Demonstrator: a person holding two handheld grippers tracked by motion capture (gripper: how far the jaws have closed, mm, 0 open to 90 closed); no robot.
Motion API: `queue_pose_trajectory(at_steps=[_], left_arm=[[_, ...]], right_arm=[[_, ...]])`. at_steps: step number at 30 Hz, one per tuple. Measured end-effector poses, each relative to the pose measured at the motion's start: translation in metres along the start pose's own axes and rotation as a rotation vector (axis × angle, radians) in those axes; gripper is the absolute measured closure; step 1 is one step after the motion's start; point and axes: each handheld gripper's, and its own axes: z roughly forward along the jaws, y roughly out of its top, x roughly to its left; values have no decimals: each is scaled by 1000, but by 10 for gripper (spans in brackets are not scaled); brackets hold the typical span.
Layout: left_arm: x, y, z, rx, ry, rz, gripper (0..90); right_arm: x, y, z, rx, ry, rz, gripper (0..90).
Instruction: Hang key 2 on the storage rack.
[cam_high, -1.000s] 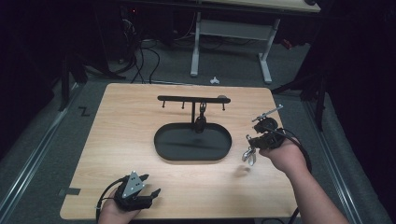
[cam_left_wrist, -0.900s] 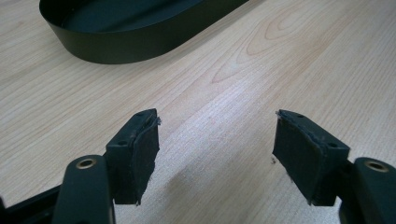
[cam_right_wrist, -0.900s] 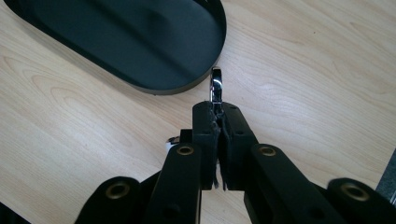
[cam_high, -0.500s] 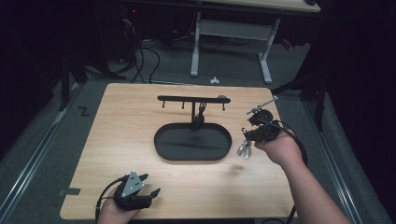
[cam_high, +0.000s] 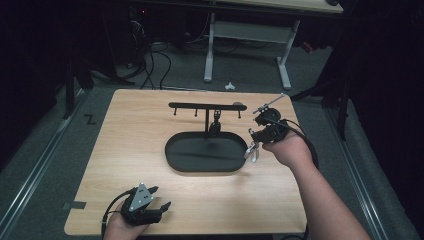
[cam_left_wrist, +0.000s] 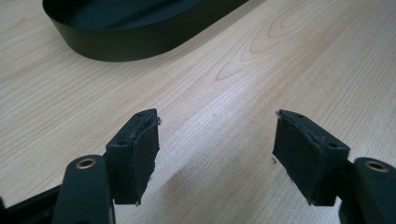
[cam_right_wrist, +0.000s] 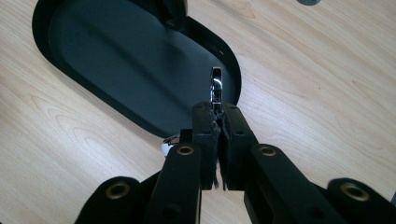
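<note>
Above the tray's right end, the right gripper (cam_high: 256, 136) hangs clear of the table (cam_high: 130, 150), its jaws pressed together on a small shiny metal ring (cam_right_wrist: 216, 86). Seen along the jaws in the right gripper view, the ring stands edge-on: its long axis runs straight out from the pads, in line with the jaws, and its rounded free end points away over the tray's rim toward the dark floor of the tray (cam_right_wrist: 121, 60). A second glint of bright metal shows below the pads at the left; what it is cannot be made out. From the high view a silvery piece (cam_high: 252, 151) dangles beneath the same gripper, just off the tray's right edge, hanging roughly downward.

Behind the tray stands a black rack (cam_high: 206, 106), a level bar on a post rising from the tray's far side, with short pegs under the bar and a small dark thing hung near the post.

Near the table's front edge, well apart from the tray, the left gripper (cam_high: 159, 199) rests low, its jaws wide apart with nothing but bare wood between the pads (cam_left_wrist: 140, 149).
</note>
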Motion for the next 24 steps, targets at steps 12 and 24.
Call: queue_pose_trajectory(at_steps=[12, 24], left_arm=[[-2, -2, -1, 10, 7, 5, 316], [0, -5, -6, 7, 19, -7, 316]], right_arm=[[4, 29, 9, -16, 11, 1, 863], [1, 47, 15, -19, 25, 1, 862]])
